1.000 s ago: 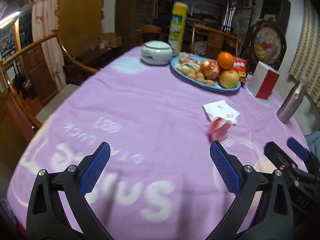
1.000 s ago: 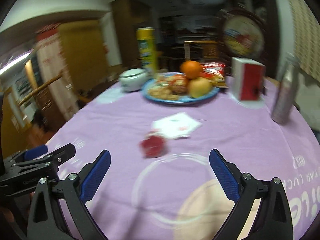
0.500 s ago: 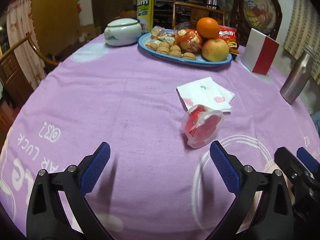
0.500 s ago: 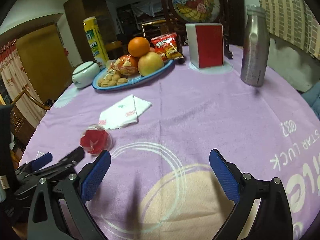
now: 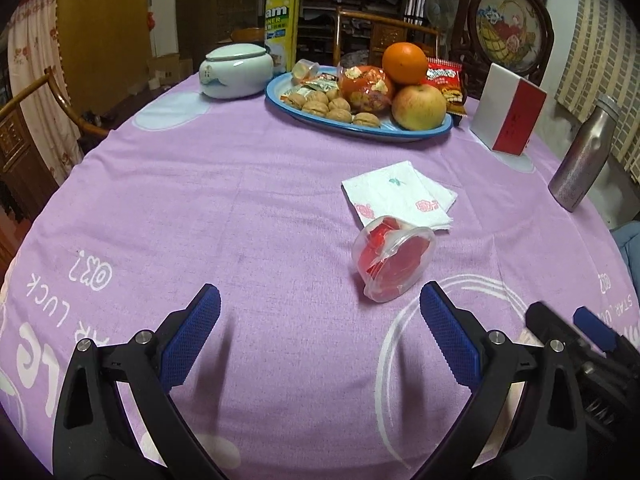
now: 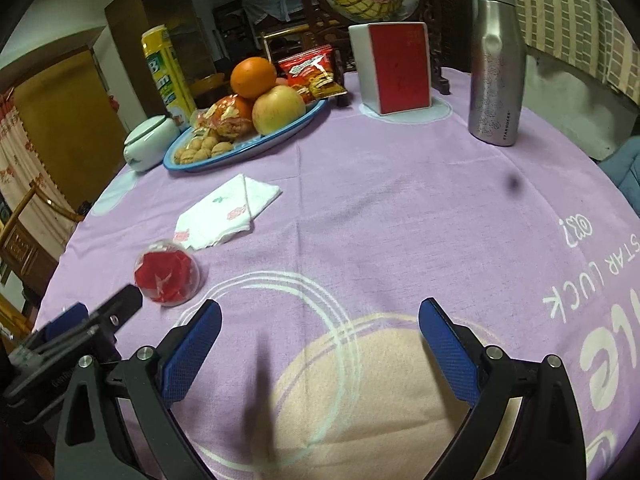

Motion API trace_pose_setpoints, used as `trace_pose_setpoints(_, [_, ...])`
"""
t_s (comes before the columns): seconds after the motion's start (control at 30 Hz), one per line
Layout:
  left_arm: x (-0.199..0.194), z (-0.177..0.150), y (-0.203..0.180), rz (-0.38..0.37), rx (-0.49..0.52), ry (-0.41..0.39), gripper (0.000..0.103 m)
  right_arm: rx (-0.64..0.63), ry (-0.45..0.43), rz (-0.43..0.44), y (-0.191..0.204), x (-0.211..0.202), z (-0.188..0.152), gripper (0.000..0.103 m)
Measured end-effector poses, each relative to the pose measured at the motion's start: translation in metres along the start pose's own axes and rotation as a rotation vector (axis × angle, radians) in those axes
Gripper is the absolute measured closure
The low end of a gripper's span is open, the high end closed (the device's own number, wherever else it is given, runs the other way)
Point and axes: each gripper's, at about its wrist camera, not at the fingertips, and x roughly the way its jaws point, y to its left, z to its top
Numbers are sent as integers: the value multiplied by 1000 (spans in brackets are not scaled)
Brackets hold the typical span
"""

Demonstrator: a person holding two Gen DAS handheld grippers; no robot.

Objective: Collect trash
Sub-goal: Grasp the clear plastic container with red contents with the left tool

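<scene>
Purple cloth table (image 5: pixel 200 208) | L gripper (image 5: pixel 320 332) jaws apart, empty | R gripper (image 6: pixel 320 336) jaws apart, empty | trash: cup (image 5: pixel 394 264) on its side just ahead-right of L, touching napkin (image 5: pixel 400 194) | nothing collected yet, no bin seen | left: grab cup, napkin

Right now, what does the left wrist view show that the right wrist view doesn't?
Only the left wrist view shows the tipped plastic cup's open mouth and the small cup on the blue plate. Only the right wrist view shows the steel bottle's logo and a dark spot on the cloth. Both show the napkin, fruit plate, and both grippers open: left, right.
</scene>
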Motion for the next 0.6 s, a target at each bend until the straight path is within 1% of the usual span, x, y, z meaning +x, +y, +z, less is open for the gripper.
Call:
trace_pose_setpoints(0.17, [7, -1, 1, -4, 2, 3, 7, 38, -15, 10, -8, -6, 5, 6])
trace_pose_setpoints(0.23, [10, -2, 1, 10, -8, -5, 7, 48, -18, 14, -10, -7, 6, 6])
trace_pose_setpoints(0.3, [13, 0, 1, 29, -25, 14, 7, 67, -20, 20, -14, -9, 8, 6])
trace_pose_setpoints(0.37, [14, 3, -1, 29, -43, 23, 7, 91, -13, 33, -18, -10, 9, 6])
trace_pose_setpoints(0.43, [16, 9, -8, 24, -18, 17, 7, 100, -13, 38, -19, -11, 10, 6])
trace_pose_setpoints(0.5, [25, 15, -21, 18, 50, 38, 7, 93, -23, 41, -18, -14, 11, 6])
trace_pose_setpoints(0.6, [34, 18, -35, 7, 90, 62, 7, 92, -34, 50, -19, -19, 13, 6])
